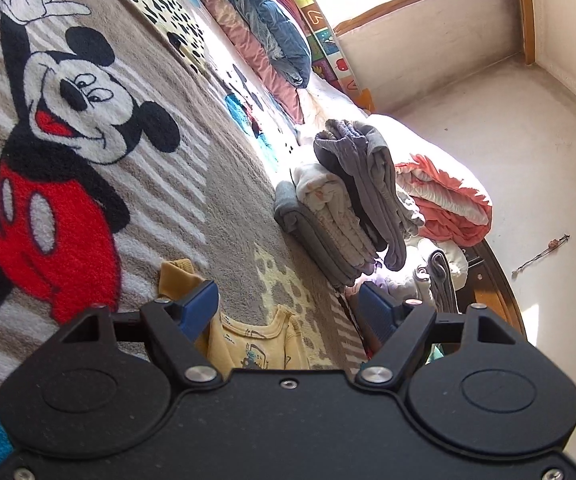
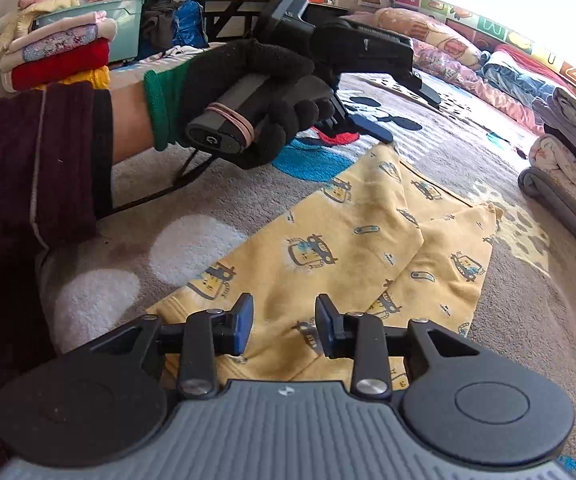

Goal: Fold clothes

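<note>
A yellow baby garment (image 2: 351, 248) printed with small cars lies spread flat on the Mickey Mouse rug (image 2: 208, 200). My right gripper (image 2: 284, 324) hovers low over the garment's near hem, open, with only a narrow gap and no cloth between its pads. My left gripper (image 1: 288, 308) stands wide open above the garment's neckline (image 1: 260, 344) and one sleeve (image 1: 176, 276), holding nothing. In the right wrist view a black-gloved hand (image 2: 256, 92) holds that left gripper above the garment's far end, with one of its blue fingers (image 2: 371, 128) showing.
A stack of folded grey and cream clothes (image 1: 347, 200) (image 2: 567, 160) sits on the rug's edge beside a coral frilled garment (image 1: 447, 200). Cushions and bedding (image 1: 264, 28) line the wall. More folded clothes (image 2: 56, 52) and a teal tub (image 2: 120, 20) stand at the back left.
</note>
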Demonstrator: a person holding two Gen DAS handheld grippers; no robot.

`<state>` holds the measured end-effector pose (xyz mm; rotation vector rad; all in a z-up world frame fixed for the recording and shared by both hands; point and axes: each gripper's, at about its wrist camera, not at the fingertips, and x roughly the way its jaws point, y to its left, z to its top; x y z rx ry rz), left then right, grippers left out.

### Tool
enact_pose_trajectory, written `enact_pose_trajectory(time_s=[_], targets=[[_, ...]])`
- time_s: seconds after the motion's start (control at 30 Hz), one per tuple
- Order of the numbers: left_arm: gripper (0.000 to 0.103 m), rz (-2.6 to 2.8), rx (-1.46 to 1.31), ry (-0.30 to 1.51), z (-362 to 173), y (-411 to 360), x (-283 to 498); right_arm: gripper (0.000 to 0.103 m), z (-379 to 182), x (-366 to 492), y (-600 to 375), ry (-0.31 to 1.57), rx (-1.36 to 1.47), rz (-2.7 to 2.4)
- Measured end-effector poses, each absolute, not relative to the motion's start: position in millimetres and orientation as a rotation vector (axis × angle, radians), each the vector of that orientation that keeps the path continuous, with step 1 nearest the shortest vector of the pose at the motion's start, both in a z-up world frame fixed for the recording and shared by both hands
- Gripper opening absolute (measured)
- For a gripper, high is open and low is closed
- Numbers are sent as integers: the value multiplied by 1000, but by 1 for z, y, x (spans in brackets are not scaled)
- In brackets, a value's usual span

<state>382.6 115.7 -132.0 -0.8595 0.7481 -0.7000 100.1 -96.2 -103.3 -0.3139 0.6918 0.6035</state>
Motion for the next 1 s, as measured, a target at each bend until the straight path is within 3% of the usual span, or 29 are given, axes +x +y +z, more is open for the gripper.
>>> enact_pose_trajectory(time_s=[0.2,0.33,0.43,0.47,1.0], targets=[[77,-674,-881,776,-139,118,385,38,-100,63,-62,610,-505,680],[78,-666,-880,793,-143,116,386,32,-112,63,-54,621,-577,677],[78,-653,-897,804,-147,118,388,11,-113,69,-59,653,-519,695],[78,-653,-901,805,-148,118,388,9,-112,68,-60,647,-519,694],[78,-804,-851,743,-122,105,389,10,-112,65,-60,673,-466,727]])
